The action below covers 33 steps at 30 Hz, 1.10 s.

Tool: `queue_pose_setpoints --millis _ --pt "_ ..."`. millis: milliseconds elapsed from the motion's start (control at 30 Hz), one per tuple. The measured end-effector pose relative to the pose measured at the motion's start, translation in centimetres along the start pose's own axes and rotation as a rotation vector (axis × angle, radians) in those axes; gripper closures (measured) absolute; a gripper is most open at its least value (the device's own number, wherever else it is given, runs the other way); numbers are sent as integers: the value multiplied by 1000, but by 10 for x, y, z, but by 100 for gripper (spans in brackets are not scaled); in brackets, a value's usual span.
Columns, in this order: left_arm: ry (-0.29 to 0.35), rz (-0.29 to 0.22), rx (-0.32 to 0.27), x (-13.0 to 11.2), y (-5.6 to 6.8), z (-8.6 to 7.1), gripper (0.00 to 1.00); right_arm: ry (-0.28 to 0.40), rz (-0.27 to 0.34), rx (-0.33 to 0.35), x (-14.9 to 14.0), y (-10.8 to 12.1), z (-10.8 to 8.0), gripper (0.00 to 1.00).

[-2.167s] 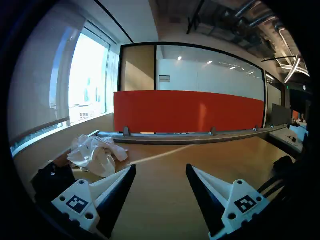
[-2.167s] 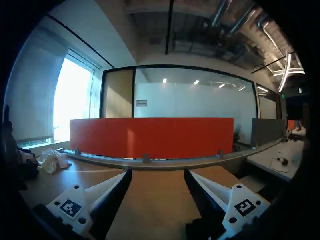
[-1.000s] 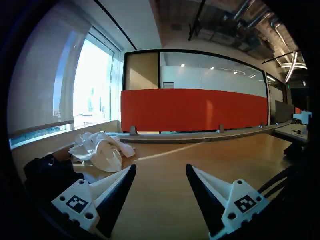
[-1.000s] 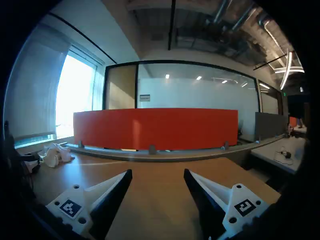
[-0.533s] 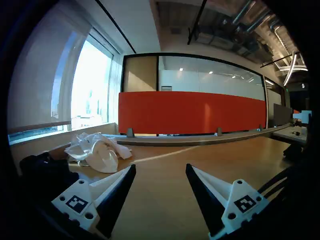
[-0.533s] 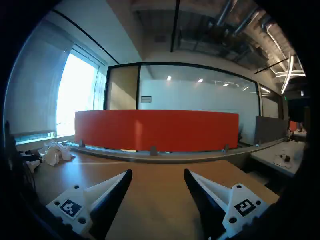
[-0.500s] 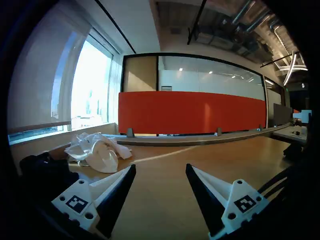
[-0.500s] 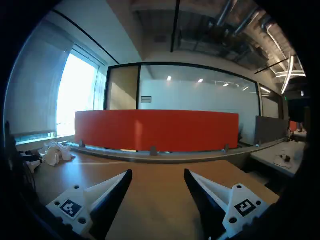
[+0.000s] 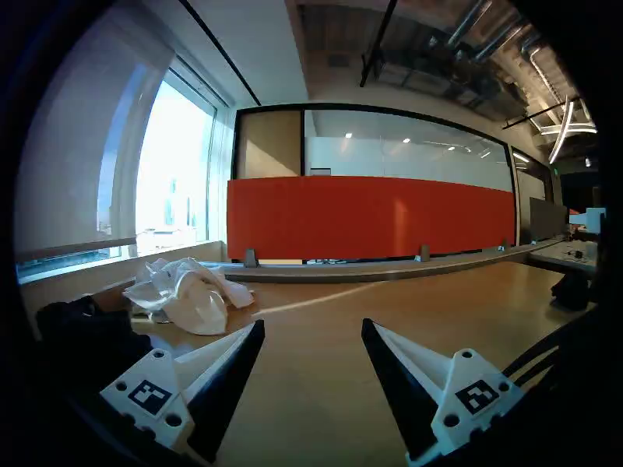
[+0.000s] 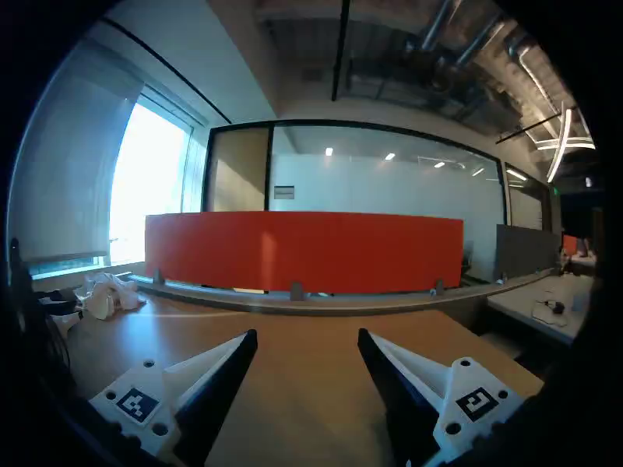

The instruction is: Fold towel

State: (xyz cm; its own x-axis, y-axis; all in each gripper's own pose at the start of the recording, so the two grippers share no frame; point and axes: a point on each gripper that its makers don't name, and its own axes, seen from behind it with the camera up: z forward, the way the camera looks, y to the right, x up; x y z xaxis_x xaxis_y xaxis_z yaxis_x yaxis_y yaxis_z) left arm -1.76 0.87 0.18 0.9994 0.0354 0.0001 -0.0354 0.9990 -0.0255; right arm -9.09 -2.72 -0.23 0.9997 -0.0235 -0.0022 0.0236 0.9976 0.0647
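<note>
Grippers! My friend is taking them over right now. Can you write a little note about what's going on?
Left gripper: open, empty, above the light wooden desk.
Right gripper: open, empty, over the same desk.
Crumpled white heap, possibly the towel, though I cannot tell for sure: lies on the desk ahead and to the left of the left gripper, by the window, touched by neither gripper.
Done: nothing folded.
Left: reach the heap, spread it flat, fold it.

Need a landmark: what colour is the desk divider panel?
The divider panel is plain orange-red, clearest in the right gripper view.
</note>
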Motion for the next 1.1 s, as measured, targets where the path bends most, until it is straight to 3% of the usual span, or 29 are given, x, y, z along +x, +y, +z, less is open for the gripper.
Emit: queue_pose_setpoints --millis 600,1100 --pt "24 0 -6 4 -1 -3 8 30 -7 2 -13 3 7 0" --pt "23 0 -6 5 0 -4 8 29 37 -26 -60 18 15 0"
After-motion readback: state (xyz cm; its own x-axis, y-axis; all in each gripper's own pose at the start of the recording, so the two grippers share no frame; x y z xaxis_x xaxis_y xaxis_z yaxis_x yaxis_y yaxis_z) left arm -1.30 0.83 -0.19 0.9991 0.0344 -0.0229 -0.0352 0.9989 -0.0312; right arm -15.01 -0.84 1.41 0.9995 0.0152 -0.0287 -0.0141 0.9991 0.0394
